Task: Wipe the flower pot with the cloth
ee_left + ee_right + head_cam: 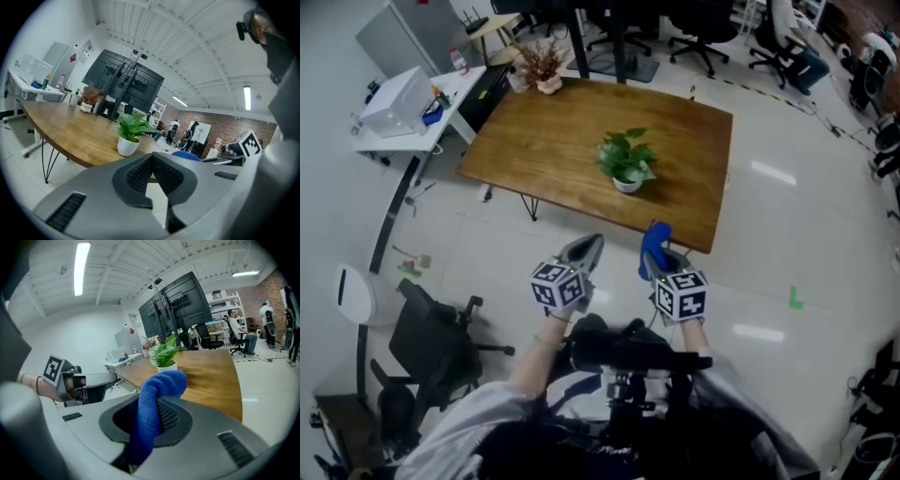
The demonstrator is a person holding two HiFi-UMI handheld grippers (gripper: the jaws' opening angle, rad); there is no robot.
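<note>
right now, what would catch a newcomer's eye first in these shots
The blue cloth stands out most, clamped in the right gripper and held short of the wooden table. On that table, nearer its front edge, stands a leafy green plant in a white flower pot. The left gripper is closed on nothing, beside the right one.

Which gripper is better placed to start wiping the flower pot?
Right: the right gripper is shut on the blue cloth, the left gripper shut on nothing. Both hang short of the table holding the flower pot.
</note>
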